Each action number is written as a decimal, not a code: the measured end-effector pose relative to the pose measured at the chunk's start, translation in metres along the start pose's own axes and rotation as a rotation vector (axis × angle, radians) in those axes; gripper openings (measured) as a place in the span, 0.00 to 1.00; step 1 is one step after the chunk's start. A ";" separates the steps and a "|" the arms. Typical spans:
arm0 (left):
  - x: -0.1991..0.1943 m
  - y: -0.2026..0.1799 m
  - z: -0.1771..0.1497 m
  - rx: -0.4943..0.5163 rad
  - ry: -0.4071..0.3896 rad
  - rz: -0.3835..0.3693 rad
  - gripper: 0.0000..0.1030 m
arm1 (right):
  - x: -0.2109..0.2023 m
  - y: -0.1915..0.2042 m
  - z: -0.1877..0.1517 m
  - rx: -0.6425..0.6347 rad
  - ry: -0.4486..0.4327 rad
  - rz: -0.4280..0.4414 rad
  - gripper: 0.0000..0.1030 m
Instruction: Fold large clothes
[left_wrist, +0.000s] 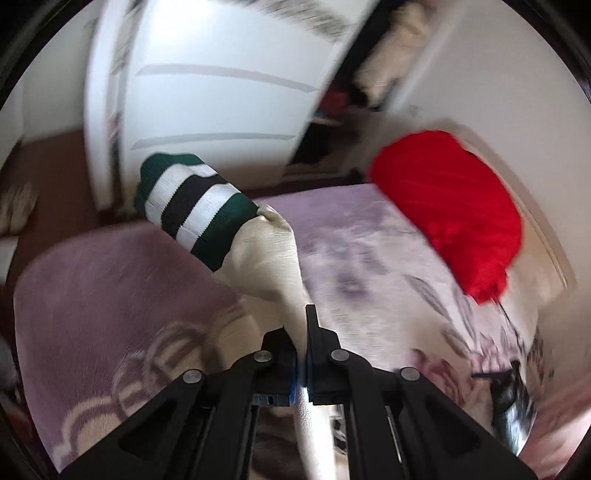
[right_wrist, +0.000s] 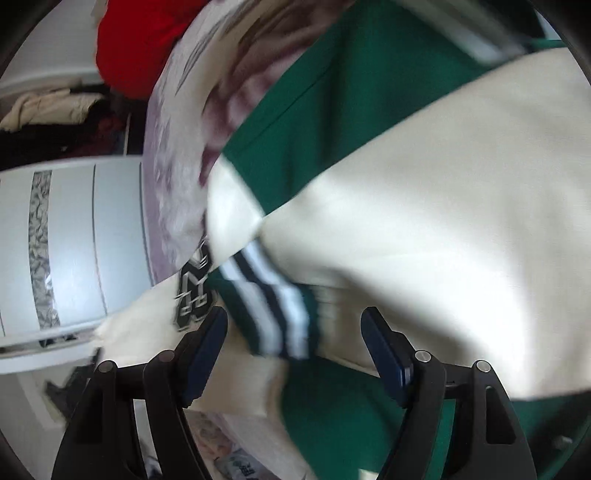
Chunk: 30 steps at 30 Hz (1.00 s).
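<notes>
Wardrobe (right_wrist: 55, 107) stands partly open – cream and dark clothes piled on its shelf, blurred, can't tell single items. Its white door (left_wrist: 207, 107) with grey stripes fills the upper left of the left view.

Left gripper (left_wrist: 301, 332) is closed tight, jaws pinching the cream sleeve (left_wrist: 269, 254) of the jacket. Sleeve rises from the jaws up and left, lifted clear of the bed (left_wrist: 110, 288). Its striped cuff (left_wrist: 192, 206) – green, white, black bands – hangs free at the far end, in front of the door.

Right gripper (right_wrist: 295, 332) is wide open, nothing between the fingers. It hovers just over the jacket (right_wrist: 424, 221), which is spread over the bed below it: cream sleeve across the green body, a second striped cuff (right_wrist: 273, 302) lying between the open jaws' line of sight, and a black-and-white letter patch (right_wrist: 194, 295) just beside the left finger (right_wrist: 207, 350). Contact with the cloth – can't tell.

Bed cover is mauve with a pale floral print. Red pillow (left_wrist: 454, 218) sits at the far right edge against the wall. Near the bed's left edge the cover is bare; brown floor (left_wrist: 48, 170) shows beyond it, between bed and wardrobe. Both views are motion-blurred.
</notes>
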<state>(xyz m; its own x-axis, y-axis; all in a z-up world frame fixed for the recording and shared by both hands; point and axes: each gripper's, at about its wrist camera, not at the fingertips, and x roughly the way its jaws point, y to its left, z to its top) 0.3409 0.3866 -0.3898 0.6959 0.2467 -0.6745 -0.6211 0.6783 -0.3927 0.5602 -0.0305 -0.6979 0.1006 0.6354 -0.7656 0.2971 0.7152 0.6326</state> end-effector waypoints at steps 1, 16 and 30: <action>-0.008 -0.023 -0.001 0.056 -0.017 -0.018 0.01 | -0.015 -0.008 -0.002 -0.004 -0.019 -0.027 0.74; -0.058 -0.345 -0.279 0.732 0.150 -0.315 0.01 | -0.226 -0.224 -0.012 0.223 -0.292 -0.191 0.84; -0.042 -0.427 -0.537 1.230 0.465 -0.203 0.07 | -0.328 -0.361 -0.017 0.273 -0.251 -0.198 0.84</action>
<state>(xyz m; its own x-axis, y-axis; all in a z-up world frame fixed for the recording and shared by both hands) 0.3832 -0.2850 -0.5297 0.3969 -0.0237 -0.9176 0.3777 0.9153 0.1397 0.4035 -0.4916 -0.6732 0.2347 0.3781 -0.8955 0.5718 0.6913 0.4417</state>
